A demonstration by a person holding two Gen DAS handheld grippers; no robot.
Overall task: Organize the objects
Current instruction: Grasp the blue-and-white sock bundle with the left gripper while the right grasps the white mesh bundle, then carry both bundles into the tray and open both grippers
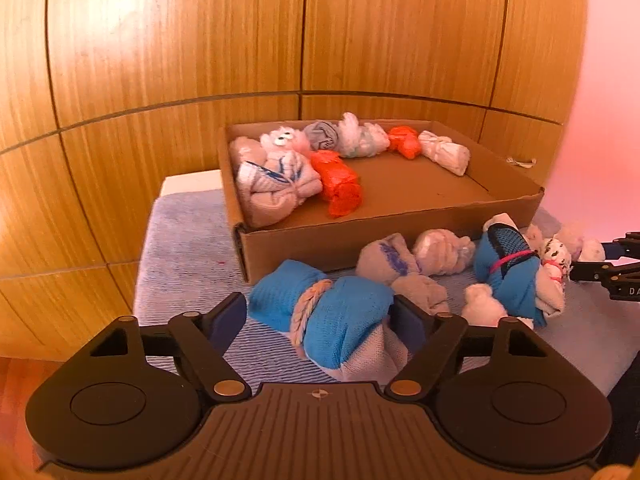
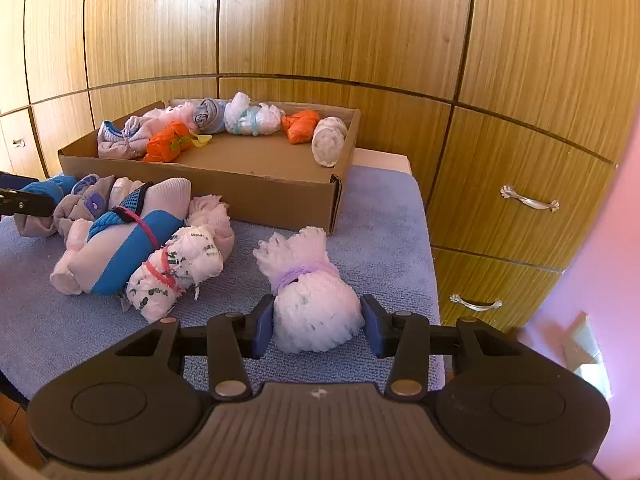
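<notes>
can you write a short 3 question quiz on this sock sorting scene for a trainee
1. True or false: the cardboard box already holds some bundles.
2. Which bundle sits between the pads of the right hand-held gripper? A) an orange bundle B) the white bundle with a purple band C) a grey bundle
3. Fill in: the left hand-held gripper straddles the ____ and white bundle.

Key: 1 true; 2 B; 3 blue
</notes>
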